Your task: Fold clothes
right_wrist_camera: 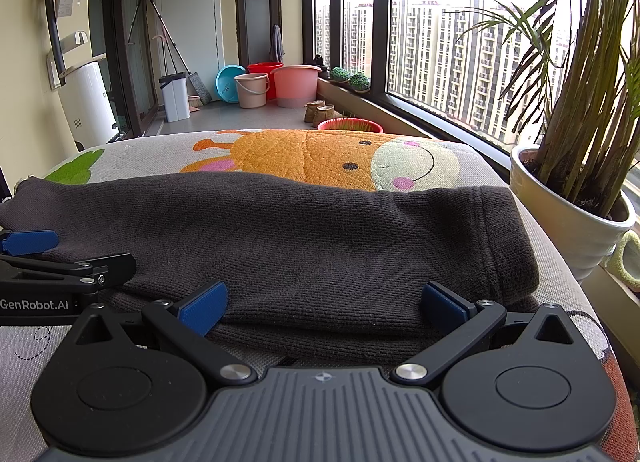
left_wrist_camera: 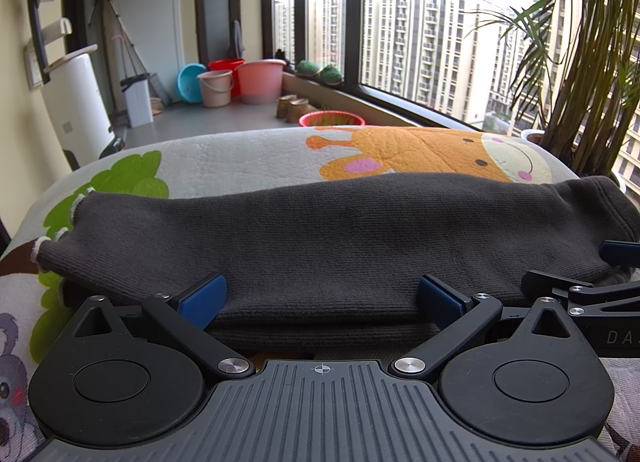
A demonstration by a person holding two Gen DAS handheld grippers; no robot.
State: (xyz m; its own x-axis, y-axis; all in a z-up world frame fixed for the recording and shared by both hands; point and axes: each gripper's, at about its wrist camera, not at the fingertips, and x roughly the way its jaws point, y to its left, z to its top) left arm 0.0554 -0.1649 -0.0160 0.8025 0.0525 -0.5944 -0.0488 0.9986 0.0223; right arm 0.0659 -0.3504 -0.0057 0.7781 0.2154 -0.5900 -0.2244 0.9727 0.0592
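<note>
Dark grey knit garment (left_wrist_camera: 340, 238), fine ribbed weave, lies folded into a long band across the near half of the worktop (left_wrist_camera: 240, 158), at least two layers stacked at the near edge. Its left end shows a pale hem edge (left_wrist_camera: 38, 248) and small light tabs; what they are is hard to make out. Right end is a thick rounded fold near the worktop's right edge (right_wrist_camera: 516, 246).

Worktop cover is a quilted cloth, crinkled texture, printed with an orange giraffe (right_wrist_camera: 320, 158) and green foliage (left_wrist_camera: 128, 178). Its near corners are hidden behind the tool bodies.

Left tongs (left_wrist_camera: 322, 298): spread wide, blue pads (left_wrist_camera: 204, 298) flanking the near fold, level with the cloth; whether the pads touch it I cannot tell. Right tongs (right_wrist_camera: 324, 300): same, spread wide, straddling the near fold toward the garment's right end. Both point forward, low and roughly horizontal, side by side.

White ribbed plant pot (right_wrist_camera: 568, 222) with a palm stands just beside the right edge. Buckets and basins (left_wrist_camera: 240, 80) sit well back on the floor.
</note>
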